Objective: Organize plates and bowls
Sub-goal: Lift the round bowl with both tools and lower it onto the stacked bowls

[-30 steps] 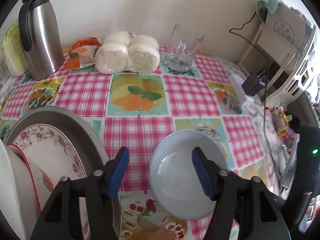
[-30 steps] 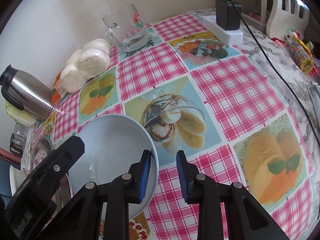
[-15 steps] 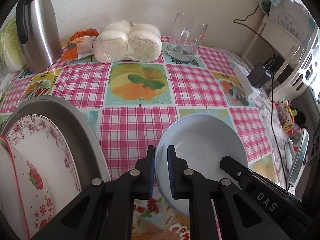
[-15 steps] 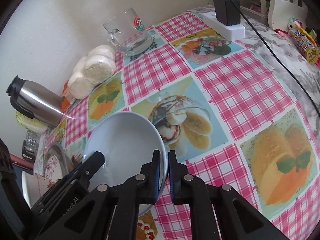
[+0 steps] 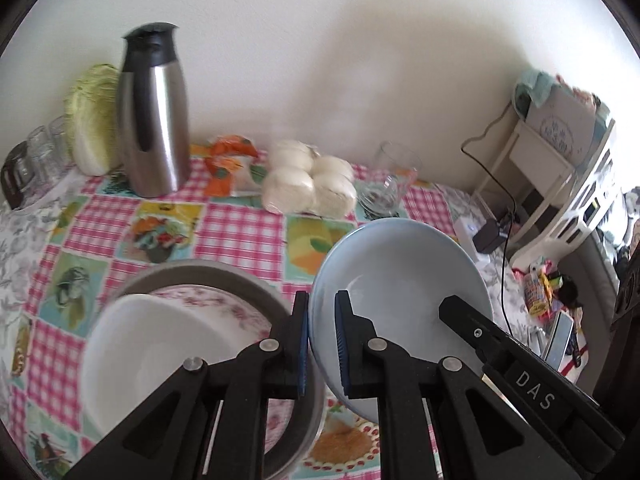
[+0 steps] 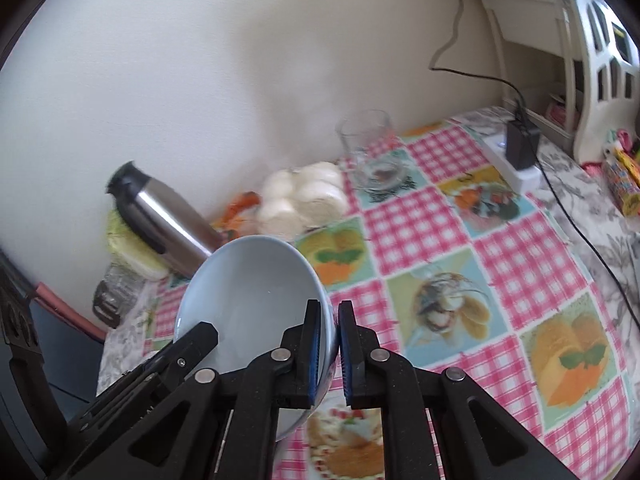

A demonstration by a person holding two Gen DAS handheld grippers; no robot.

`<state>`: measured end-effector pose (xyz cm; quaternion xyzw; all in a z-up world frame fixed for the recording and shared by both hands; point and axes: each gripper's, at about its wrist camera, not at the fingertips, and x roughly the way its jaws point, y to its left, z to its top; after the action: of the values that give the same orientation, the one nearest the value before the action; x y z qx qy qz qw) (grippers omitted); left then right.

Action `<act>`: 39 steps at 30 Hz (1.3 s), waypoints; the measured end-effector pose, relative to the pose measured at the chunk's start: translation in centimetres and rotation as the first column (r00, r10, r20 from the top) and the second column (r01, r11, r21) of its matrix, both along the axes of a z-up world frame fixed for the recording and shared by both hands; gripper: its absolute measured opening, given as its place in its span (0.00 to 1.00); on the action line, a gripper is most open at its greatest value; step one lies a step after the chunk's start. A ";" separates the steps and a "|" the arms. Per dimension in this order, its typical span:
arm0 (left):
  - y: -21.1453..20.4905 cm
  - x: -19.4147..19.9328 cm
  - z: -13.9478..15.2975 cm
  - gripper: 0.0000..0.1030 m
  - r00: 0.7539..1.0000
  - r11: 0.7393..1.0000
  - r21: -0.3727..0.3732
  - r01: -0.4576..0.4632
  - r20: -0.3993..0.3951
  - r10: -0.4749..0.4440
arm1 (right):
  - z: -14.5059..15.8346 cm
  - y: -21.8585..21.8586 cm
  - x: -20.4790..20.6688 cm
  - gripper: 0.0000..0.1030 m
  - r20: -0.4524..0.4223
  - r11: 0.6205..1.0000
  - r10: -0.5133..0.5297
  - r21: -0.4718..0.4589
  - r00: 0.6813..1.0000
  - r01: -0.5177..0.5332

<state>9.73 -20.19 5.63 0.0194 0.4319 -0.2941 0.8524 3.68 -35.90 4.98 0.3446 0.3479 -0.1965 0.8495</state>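
A pale blue bowl hangs tilted above the checked tablecloth, held by both grippers. My left gripper is shut on its near left rim, one pad inside and one outside. My right gripper is shut on the bowl at its right rim; its black arm reaches into the bowl in the left wrist view. Below and left of the bowl stands a grey metal basin holding a floral plate and a white bowl.
Along the wall stand a steel thermos, a cabbage, a bag of white buns and a glass mug. A power strip with a black charger and its cable lie at the right. A white shelf stands beyond.
Both grippers closed on the blue bowl's rim, left and right, and lifted it off the table. The bowl now hangs tilted and both cameras look from higher up.
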 end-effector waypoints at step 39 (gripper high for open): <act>12.4 4.2 -1.9 0.12 0.975 0.989 0.022 -0.144 -0.171 0.145 | 0.0 12.9 7.6 0.12 -0.168 0.968 0.230 -0.062 0.959 -0.243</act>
<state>13.91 -7.78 3.74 -0.0333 0.5055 -0.2297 0.8310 11.25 -23.05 5.00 0.2486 0.4451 -0.1344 0.8497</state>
